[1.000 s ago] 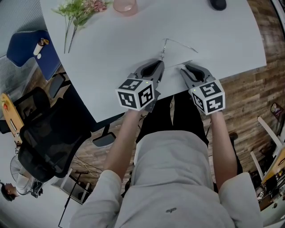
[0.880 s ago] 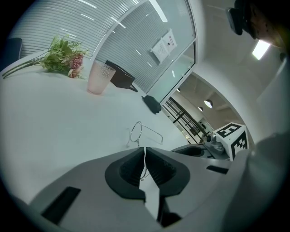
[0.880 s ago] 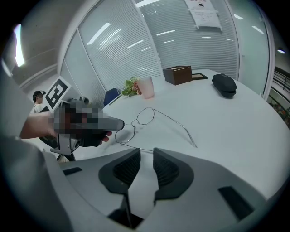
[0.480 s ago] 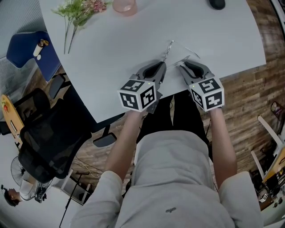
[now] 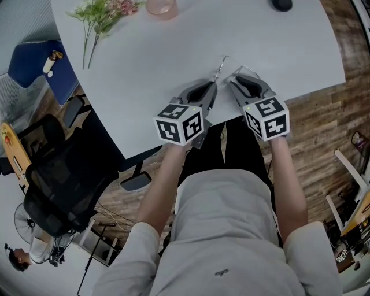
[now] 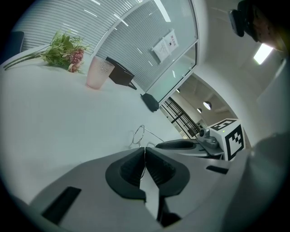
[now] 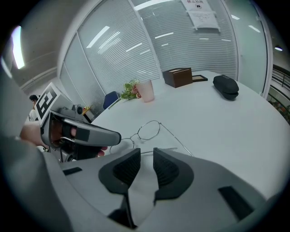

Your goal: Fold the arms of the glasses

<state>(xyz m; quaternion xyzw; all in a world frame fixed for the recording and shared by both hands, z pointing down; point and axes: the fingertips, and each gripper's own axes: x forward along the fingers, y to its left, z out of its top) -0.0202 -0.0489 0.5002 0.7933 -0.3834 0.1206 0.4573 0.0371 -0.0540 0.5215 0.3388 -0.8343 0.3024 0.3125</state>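
Observation:
Thin wire-rimmed glasses (image 5: 224, 63) lie on the white table (image 5: 277, 52) just past both grippers. My left gripper (image 5: 214, 84) is shut on the frame's near end; in the left gripper view the wire runs between the closed pads (image 6: 145, 153) and one lens ring (image 6: 138, 134) stands beyond them. My right gripper (image 5: 235, 79) is open close to the right of it. In the right gripper view a loose arm (image 7: 159, 149) crosses just ahead of the parted jaws (image 7: 146, 155), without being pinched, and the lens rings (image 7: 148, 130) sit behind it.
At the table's far side lie a flower bunch (image 5: 105, 13), a pink cup (image 5: 162, 7) and a black case (image 5: 282, 5). A brown box (image 7: 177, 77) stands near the cup. The table's front edge runs under my wrists; a black office chair (image 5: 63, 173) stands left.
My right gripper has moved left and a little farther in, towards the left gripper. The glasses' right arm has swung inward with it. The left gripper has kept still.

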